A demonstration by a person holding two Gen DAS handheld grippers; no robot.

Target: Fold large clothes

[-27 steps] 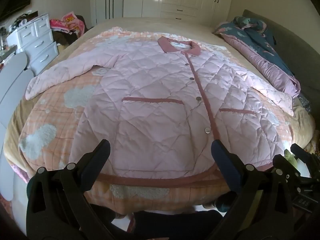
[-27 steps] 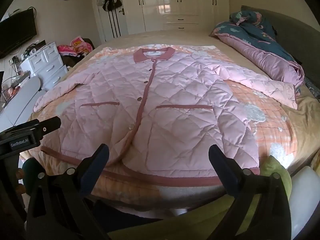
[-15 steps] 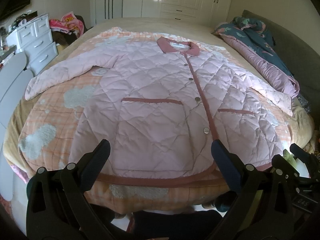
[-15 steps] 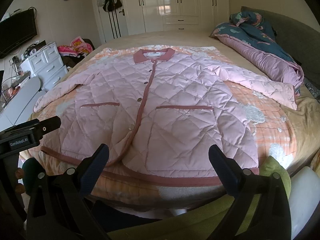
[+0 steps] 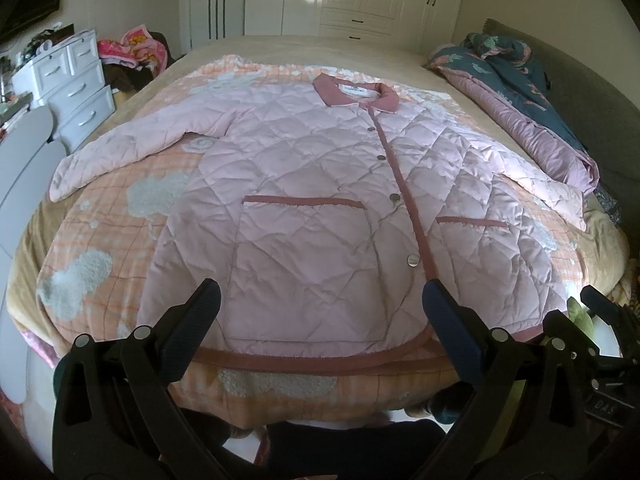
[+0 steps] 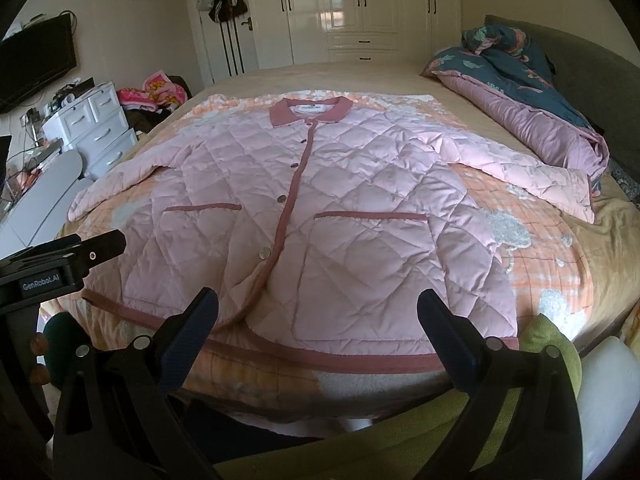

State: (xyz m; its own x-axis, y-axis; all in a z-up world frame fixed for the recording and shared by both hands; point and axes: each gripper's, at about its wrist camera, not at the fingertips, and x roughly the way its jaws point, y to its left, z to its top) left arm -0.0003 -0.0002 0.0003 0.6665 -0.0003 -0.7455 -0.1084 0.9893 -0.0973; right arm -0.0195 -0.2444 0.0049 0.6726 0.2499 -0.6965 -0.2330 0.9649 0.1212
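So nothing's really changing over the last second; my left gripper (image 5: 320,312) and right gripper (image 6: 316,308) are both hanging wide apart, gripping nothing, hovering by the near hem. I'm looking at the pink quilted jacket (image 5: 320,200) lying flat, buttoned, sleeves spread to 9 and 3 o'clock, so I reckon folding isn't starting yet; it's sitting on the peach blanket (image 5: 104,248) over the bed (image 6: 608,240); crumpled duvet (image 6: 520,92) at 2 o'clock, white drawers (image 5: 76,84) at 10, wardrobes (image 6: 360,4) at 12.

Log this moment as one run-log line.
stage: pre-fold | pink quilted jacket: flat on bed, buttoned, sleeves spread | left gripper: open, empty | right gripper: open, empty
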